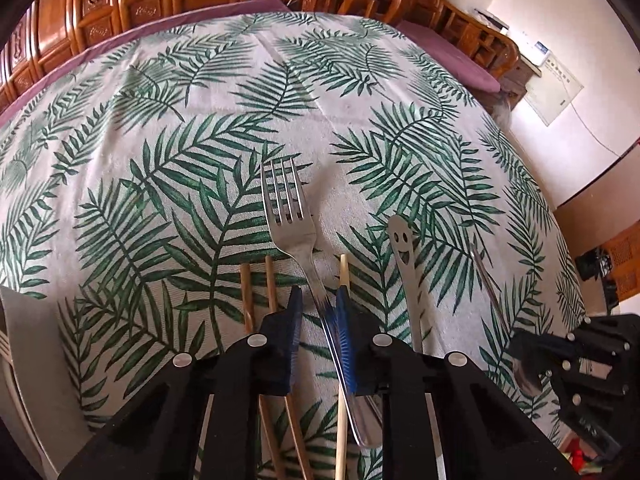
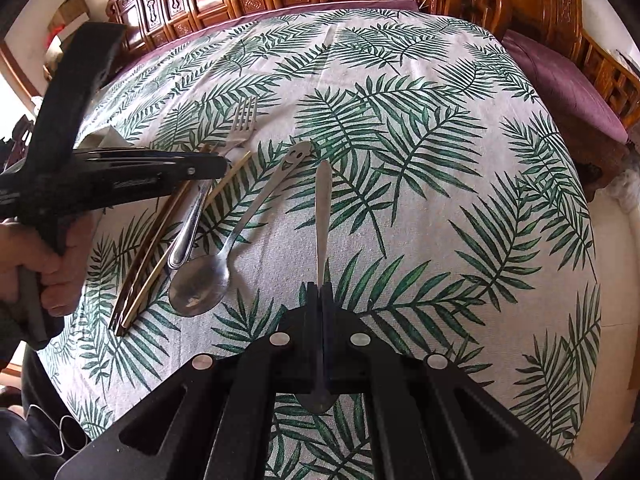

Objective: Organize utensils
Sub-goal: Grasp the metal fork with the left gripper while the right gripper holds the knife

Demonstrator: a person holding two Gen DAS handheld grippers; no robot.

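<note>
Sorting: mid-job, I'd judge, with the utensils lined up on the bench and two of them in play right now.
Fork: the fork lies tines away, its handle running between the blue pads of the left claw; the handle hugs the right-hand pad, a gap shows on the other side, so no firm pinch yet.
Left claw: jaws narrowed but still apart around that handle.
Plain spoon: the plain spoon is clamped in the right claw, jaws together on it, handle pointing away, bowl tucked under the claw.
Smiley spoon: the smiley spoon lies free between fork and plain spoon, touching neither claw.
Chopsticks: the chopsticks lie beside the fork, one pale stick on its other side; they look placed.
Left to do: fork and plain spoon want settling, by my reckoning.
Containers: no tray or holder in view; a pale flat object at the edge, cannot tell what.
Cloth: a leaf-print tablecloth covers everything.
</note>
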